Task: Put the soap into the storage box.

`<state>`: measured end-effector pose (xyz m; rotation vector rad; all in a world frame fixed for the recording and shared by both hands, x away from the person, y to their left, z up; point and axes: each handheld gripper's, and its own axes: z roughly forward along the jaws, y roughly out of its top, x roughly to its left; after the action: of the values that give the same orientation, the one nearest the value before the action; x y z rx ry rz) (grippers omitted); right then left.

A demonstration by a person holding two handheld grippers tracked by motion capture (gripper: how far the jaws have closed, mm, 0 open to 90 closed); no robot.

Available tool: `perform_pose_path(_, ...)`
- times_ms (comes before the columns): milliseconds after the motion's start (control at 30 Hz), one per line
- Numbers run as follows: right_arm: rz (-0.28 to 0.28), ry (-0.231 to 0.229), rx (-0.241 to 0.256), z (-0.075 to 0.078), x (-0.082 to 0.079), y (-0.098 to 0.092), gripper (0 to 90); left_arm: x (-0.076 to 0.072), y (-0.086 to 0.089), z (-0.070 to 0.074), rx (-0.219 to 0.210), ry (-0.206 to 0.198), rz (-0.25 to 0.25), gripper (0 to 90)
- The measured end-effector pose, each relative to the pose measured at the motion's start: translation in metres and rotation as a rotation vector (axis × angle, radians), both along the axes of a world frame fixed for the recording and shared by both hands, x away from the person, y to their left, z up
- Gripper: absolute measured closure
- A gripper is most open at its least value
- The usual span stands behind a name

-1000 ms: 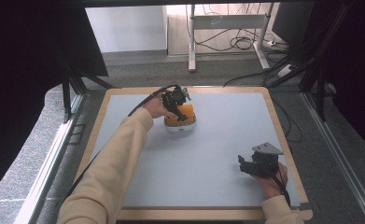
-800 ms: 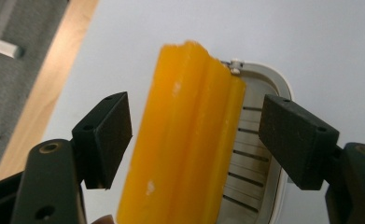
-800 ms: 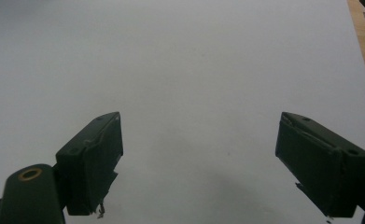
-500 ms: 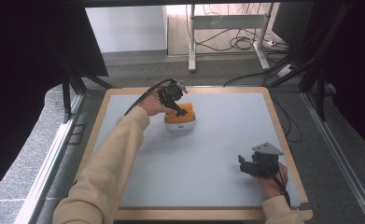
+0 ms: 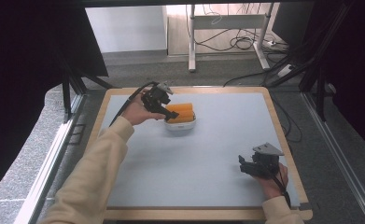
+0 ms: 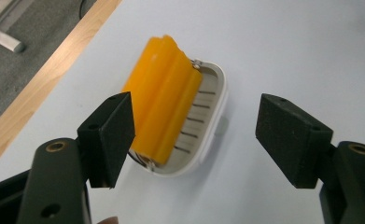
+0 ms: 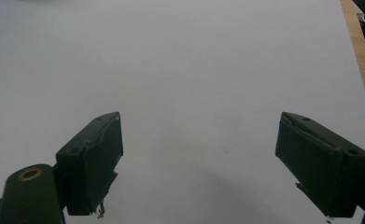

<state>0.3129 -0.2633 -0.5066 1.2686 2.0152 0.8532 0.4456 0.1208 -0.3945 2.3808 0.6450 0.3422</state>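
Near the far left corner of the bench [image 5: 124, 196], the left gripper [image 5: 157, 100] has drawn back toward the left edge since a second ago. Then it sat right over the white dish [image 5: 180, 125] with the orange block [image 5: 181, 112]; half a second ago it was already lifting off to the left. Now its jaws stand wide apart with nothing between them, and in the left gripper view the dish [image 6: 214, 116] lies on the bench beyond the pads, the block [image 6: 164, 105] resting in it along its ribbed floor, one long side up on the rim. Nothing touches either of them. I judge this a release just finished: the block looks set down in the dish and the hand is clearing away.

Dish and block lie toward the far edge, a little left of the middle.

Toward the near right corner the right gripper [image 5: 259, 164] has not moved across the three moments. Its jaws are also apart, over bare bench in its own view [image 7: 201, 158], well away from the dish.
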Motion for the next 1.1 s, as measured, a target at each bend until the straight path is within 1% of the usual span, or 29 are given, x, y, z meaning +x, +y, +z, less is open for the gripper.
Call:
perform_pose_path(100,0.001,0.0,-0.001,0.0,-0.001,0.001,15.3,-0.016,0.007,-0.002,-0.019,-0.004,0.009,28.4)
perform_pose_path(167,0.001,-0.001,-0.002,0.0,-0.001,0.001,15.3,-0.028,0.013,-0.005,-0.048,-0.013,0.035,28.7)
perform_pose_path(233,0.0,-0.003,-0.001,0.001,-0.002,0.002,15.3,-0.042,0.018,-0.009,-0.062,-0.028,0.05,28.8)
perform_pose_path(300,0.0,-0.003,-0.002,0.001,-0.002,0.002,15.3,-0.055,0.023,-0.014,-0.099,-0.02,0.071,29.5)
perform_pose_path(367,0.002,-0.002,-0.001,0.001,-0.002,0.002,15.3,-0.068,0.029,-0.019,-0.11,-0.021,0.088,29.3)
perform_pose_path(433,0.006,-0.003,-0.003,0.001,-0.002,0.002,15.3,-0.08,0.037,-0.024,-0.14,-0.008,0.087,29.7)
perform_pose_path(500,0.007,-0.003,-0.004,0.0,-0.002,0.003,15.3,-0.091,0.042,-0.029,-0.156,-0.008,0.097,29.7)
perform_pose_path(533,0.007,-0.002,-0.005,0.0,-0.002,0.003,15.3,-0.096,0.045,-0.031,-0.151,-0.008,0.101,29.7)
perform_pose_path(600,0.006,-0.003,-0.007,0.0,-0.002,0.003,15.3,-0.104,0.05,-0.037,-0.157,-0.014,0.113,29.9)
perform_pose_path(633,0.005,-0.002,-0.005,0.0,-0.002,0.003,15.3,-0.108,0.052,-0.039,-0.146,-0.014,0.118,29.9)
perform_pose_path(700,0.003,-0.001,-0.005,0.0,-0.003,0.003,15.3,-0.117,0.056,-0.045,-0.127,-0.029,0.132,29.8)
perform_pose_path(767,0.006,-0.004,-0.002,0.0,-0.003,0.003,15.3,-0.124,0.059,-0.049,-0.12,-0.033,0.14,29.9)
perform_pose_path(867,0.014,-0.013,0.0,0.001,-0.004,0.004,15.2,-0.13,0.063,-0.055,-0.129,-0.021,0.142,29.9)
perform_pose_path(933,0.017,-0.017,0.003,0.002,-0.004,0.004,15.2,-0.131,0.064,-0.06,-0.131,-0.016,0.147,29.9)
perform_pose_path(1000,0.019,-0.02,0.003,0.002,-0.005,0.005,15.1,-0.13,0.065,-0.062,-0.121,-0.006,0.151,29.9)
perform_pose_path(1100,0.021,-0.025,0.003,0.002,-0.005,0.004,15.1,-0.13,0.067,-0.062,-0.13,-0.006,0.157,30.0)
